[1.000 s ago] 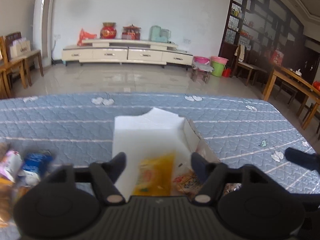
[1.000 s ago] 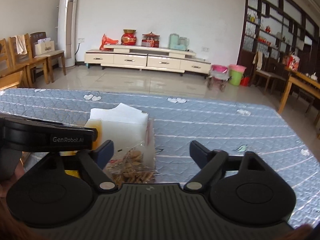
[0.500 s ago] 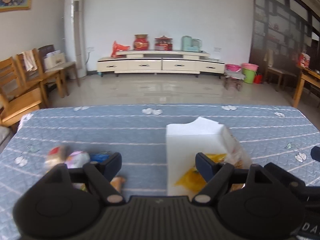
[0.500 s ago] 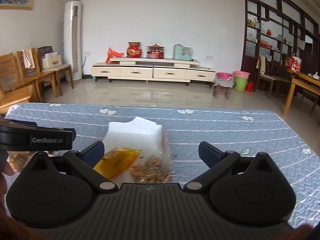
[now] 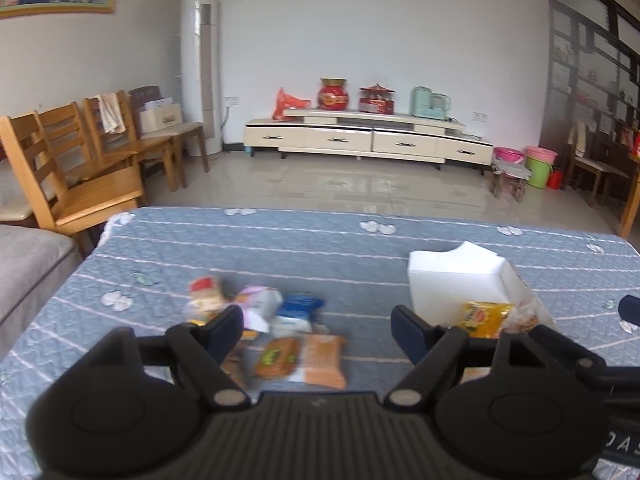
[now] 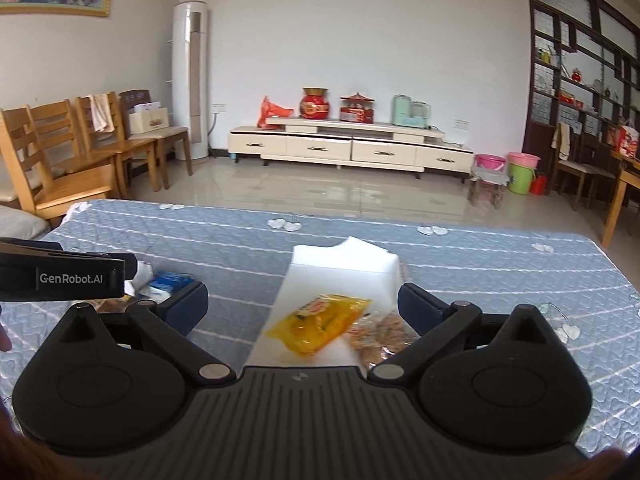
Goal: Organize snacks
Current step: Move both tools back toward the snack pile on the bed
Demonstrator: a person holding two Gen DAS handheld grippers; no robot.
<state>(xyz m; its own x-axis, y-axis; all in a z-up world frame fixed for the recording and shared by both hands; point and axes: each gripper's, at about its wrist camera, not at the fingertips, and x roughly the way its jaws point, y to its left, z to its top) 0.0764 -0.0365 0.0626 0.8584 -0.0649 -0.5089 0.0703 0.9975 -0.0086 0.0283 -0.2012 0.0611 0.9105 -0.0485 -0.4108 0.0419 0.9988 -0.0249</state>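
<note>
A loose pile of snack packets lies on the blue quilted table (image 5: pixel 320 248): an orange packet (image 5: pixel 322 360), a green-labelled biscuit bar (image 5: pixel 278 358), a blue packet (image 5: pixel 298 312) and a pink-and-white one (image 5: pixel 258 304). My left gripper (image 5: pixel 316 328) hovers open just above the pile, nothing between its pads. To its right a white box (image 5: pixel 452 284) holds a yellow packet (image 5: pixel 484 318). My right gripper (image 6: pixel 302 308) is open and empty over the white box (image 6: pixel 344 272), where the yellow packet (image 6: pixel 320 322) lies beside a clear bag of biscuits (image 6: pixel 380 332).
The left gripper's housing (image 6: pixel 72 278) shows at the left edge of the right wrist view, near the blue packet (image 6: pixel 172 282). Wooden chairs (image 5: pixel 80 176) stand past the table's left end. A cream TV cabinet (image 5: pixel 368 144) lines the far wall.
The left gripper swung left, from over the white box to over the loose pile; the yellow packet stayed in the box. The right gripper shifted so the box sits between its fingers.
</note>
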